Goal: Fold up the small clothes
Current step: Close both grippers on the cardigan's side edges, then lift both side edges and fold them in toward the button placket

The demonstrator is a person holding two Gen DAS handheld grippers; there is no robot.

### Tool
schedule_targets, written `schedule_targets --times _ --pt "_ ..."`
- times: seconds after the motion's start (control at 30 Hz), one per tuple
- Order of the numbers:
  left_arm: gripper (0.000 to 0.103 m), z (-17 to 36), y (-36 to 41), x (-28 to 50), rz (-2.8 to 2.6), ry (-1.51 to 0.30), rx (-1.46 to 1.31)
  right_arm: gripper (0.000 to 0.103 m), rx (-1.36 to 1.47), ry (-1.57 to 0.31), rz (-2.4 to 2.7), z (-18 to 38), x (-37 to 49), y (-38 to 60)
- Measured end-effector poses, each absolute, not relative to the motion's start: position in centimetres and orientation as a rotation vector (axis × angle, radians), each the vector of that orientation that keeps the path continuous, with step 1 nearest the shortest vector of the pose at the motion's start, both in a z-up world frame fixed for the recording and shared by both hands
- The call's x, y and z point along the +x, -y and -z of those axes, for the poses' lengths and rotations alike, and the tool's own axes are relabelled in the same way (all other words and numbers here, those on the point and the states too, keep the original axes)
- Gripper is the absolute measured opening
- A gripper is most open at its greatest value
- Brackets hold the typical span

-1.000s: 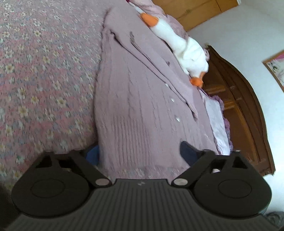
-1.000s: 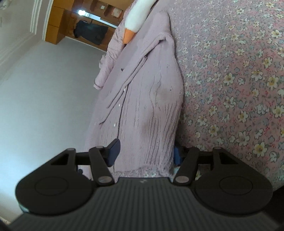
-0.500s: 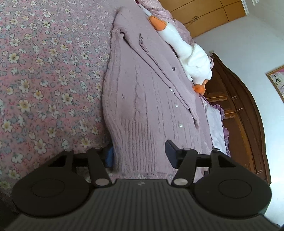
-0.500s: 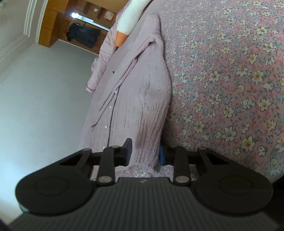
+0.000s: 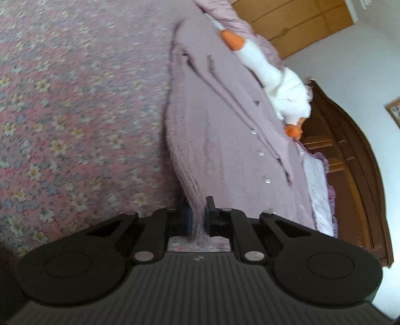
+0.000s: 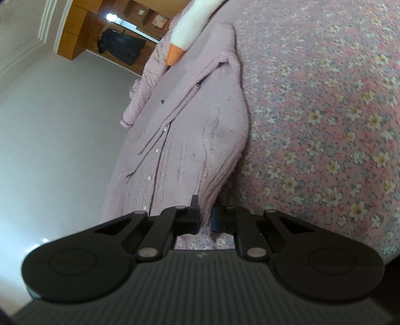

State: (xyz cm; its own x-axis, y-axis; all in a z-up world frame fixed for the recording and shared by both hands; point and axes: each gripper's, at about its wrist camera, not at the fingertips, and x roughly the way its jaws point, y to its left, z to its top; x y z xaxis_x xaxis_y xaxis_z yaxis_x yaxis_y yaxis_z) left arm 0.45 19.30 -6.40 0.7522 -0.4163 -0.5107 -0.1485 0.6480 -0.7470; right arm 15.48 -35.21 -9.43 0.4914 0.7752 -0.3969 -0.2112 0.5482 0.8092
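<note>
Floral bedspread [image 5: 75, 125] — claws pinching cardigan [image 5: 225, 150]

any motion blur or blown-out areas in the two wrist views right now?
Left wrist: the floral bedspread is smeared by motion blur; the cardigan is soft, the white plush goose near clipping. Right wrist: milder blur on the bedspread, a bright lamp hotspot in the doorway. Both show fisheye bending.

Pink floral-print bedspread [image 5: 75, 125] across the bed. White plush goose with orange beak and feet [image 5: 282, 82] along its far edge. Dark carved wooden headboard [image 5: 350, 160] beyond, light wooden wardrobe [image 5: 295, 22], white wall [image 6: 62, 137], dark hanging garment [image 6: 120, 48].
</note>
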Motion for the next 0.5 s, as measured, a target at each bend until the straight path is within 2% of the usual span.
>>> schedule_targets --times 0.37,0.5 --pt "0.01 5.3 -20.7 0.3 0.211 -0.639 -0.981 0.011 0.783 -0.636 -0.792 5.7 15.6 34.6" --pt "0.01 3.7 -20.6 1.3 0.228 -0.619 -0.975 0.011 0.86 -0.615 -0.811 5.0 17.0 34.4"
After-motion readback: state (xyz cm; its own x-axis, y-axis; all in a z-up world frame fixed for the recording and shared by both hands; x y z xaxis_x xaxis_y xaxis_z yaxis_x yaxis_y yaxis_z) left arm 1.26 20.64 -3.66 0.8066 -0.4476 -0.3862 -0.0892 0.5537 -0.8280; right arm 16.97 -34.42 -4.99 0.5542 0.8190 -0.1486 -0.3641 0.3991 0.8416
